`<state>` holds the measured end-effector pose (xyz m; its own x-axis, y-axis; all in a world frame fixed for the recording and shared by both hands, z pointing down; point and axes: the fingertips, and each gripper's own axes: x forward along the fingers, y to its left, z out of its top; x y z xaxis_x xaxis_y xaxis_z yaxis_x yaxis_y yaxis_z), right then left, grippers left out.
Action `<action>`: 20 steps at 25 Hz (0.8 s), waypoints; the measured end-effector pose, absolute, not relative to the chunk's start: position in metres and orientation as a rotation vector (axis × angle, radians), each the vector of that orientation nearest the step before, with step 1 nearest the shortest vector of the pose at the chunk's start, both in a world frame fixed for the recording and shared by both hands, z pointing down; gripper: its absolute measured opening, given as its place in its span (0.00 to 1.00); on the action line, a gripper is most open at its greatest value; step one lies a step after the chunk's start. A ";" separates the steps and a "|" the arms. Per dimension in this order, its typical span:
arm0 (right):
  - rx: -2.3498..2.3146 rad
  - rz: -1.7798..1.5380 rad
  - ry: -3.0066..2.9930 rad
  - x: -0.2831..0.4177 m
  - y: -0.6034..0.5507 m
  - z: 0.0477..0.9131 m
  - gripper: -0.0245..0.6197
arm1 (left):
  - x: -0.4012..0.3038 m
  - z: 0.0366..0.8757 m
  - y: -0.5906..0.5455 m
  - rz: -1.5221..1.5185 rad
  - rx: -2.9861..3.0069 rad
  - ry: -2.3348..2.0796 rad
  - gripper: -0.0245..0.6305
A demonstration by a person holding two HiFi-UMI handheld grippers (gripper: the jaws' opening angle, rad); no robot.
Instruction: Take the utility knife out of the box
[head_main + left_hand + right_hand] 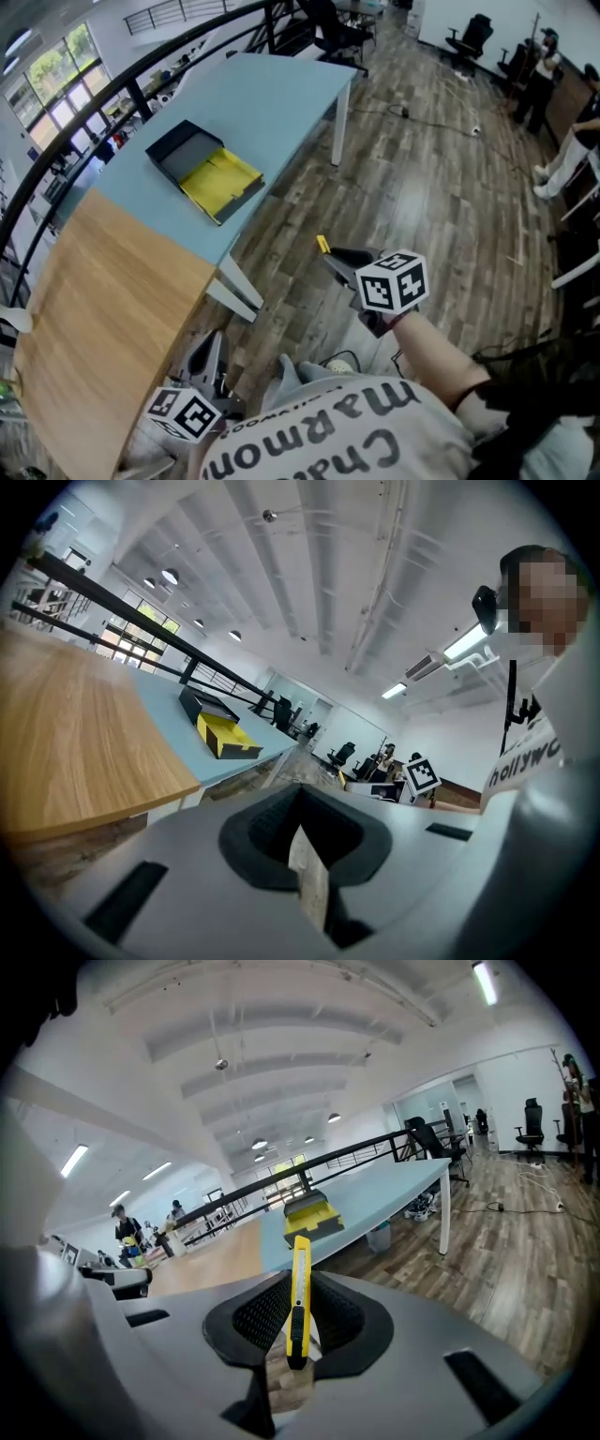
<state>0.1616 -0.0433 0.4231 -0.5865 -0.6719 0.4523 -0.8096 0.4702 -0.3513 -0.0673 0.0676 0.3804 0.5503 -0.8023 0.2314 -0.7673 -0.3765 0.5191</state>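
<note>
The yellow utility knife [299,1297] stands upright between the pads of my right gripper [298,1290], which is shut on it. In the head view that right gripper [336,259] hovers over the wooden floor, off the table's near edge, with the utility knife's tip [323,246] poking out. The open box [202,169], a dark lid and a yellow tray, lies on the blue table [281,94]. The box [312,1215] shows far ahead. My left gripper [208,352] hangs low beside the wooden tabletop. Its jaws meet at the tips [300,794] with nothing between them.
A wooden table [103,300] joins the blue one on the near left. A black railing [112,89] runs behind both. Office chairs [473,37] and people [544,66] stand far right, and a cable [431,117] lies on the floor.
</note>
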 end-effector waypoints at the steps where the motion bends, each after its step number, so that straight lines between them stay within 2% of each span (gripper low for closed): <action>1: 1.254 0.811 -2.472 0.169 -0.044 0.427 0.17 | -0.060 0.384 0.069 -0.079 2.192 -1.272 0.04; 12: 1.047 0.886 -2.456 0.201 -0.045 0.483 0.17 | -0.009 0.409 0.106 -0.071 2.066 -1.419 0.04; 20: 0.943 0.939 -2.449 0.194 -0.035 0.504 0.17 | -0.012 0.419 0.119 -0.071 1.977 -1.502 0.04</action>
<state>0.1937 -0.0348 0.5045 -0.7163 -0.4589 0.5257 -0.6927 0.5585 -0.4563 -0.0120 0.1193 0.4187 0.3431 -0.8798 0.3290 -0.8448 -0.1359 0.5176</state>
